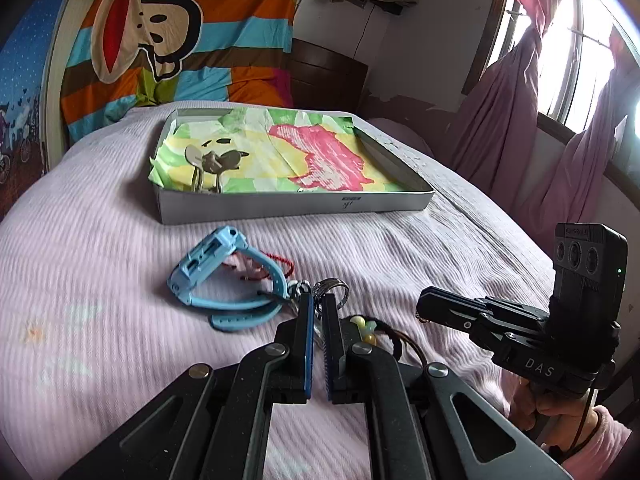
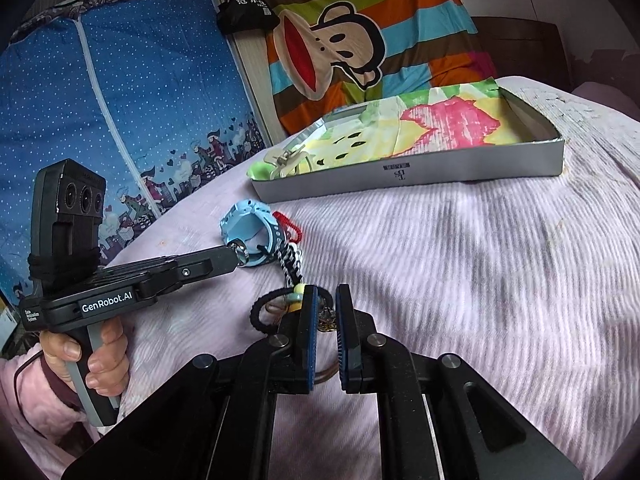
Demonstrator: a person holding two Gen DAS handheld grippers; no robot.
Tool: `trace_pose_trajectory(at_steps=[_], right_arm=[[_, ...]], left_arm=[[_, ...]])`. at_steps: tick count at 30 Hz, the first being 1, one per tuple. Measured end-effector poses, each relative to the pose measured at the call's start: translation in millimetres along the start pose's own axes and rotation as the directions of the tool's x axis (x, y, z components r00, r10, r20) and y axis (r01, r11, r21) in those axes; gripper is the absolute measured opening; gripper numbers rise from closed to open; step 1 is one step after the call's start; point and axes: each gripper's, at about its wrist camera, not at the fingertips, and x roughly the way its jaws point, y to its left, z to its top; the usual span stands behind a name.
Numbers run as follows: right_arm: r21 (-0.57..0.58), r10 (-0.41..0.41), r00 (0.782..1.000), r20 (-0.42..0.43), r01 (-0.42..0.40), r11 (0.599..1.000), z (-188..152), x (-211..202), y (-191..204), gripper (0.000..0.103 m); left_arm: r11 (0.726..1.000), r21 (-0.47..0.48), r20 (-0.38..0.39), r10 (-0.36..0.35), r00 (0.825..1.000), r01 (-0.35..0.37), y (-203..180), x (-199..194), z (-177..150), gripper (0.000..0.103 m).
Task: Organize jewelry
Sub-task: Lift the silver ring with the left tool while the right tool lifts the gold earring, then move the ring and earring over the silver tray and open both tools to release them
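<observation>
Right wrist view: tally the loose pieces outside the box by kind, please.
Blue watch: 1
Silver ring: 1
Red cord: 1
Black-and-white braided cord: 1
Beaded band: 1
Small gold piece, too small to identify: 1
Total: 6

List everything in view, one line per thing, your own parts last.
box: one, grey, far side of the bed, open, colourful cloth lining it
hair clips: a few, grey-brown, box's left end
watch: one, light blue, on the bedspread, red cord beside it
ring: one, silver, in the left gripper's tips
hair tie: one, black, beaded, by the right gripper
left gripper: black, shut on the ring
right gripper: black, shut on a small trinket
hand: one, holding the left gripper's handle
</observation>
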Motion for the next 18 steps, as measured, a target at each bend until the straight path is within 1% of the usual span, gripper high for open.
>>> trace_pose_trajectory(at_steps=[3,7,11,14,18], right_arm=[[0.002,-0.004,0.999,0.035,0.004,1.0,16,-1,-3,0.008],[-0.004,-0.013,0.996,0.083,0.013,1.0,45,3,-6,0.008],[-0.003,-0.035,0.994,0.102,0.035,0.999,81,17,-15,0.008],[0.017,-0.062,0.994,0.089,0.06,0.998,104,34,-26,0.008],[0.053,-0.093,0.996,0.019,0.092,0.994,125,67,-42,0.008]], left_arm=[[1.0,0.005,0.018,0.002,1.0,-0.002,-1,2,19,0.004],[1.0,-0.005,0.043,0.026,0.999,-0.026,4,12,50,0.004],[0.998,-0.019,0.025,0.061,0.998,-0.061,11,34,79,0.004],[0.995,-0.036,-0.022,0.092,0.996,-0.093,18,56,94,0.004],[0.987,-0.038,-0.077,0.152,0.985,-0.155,21,78,100,0.004]])
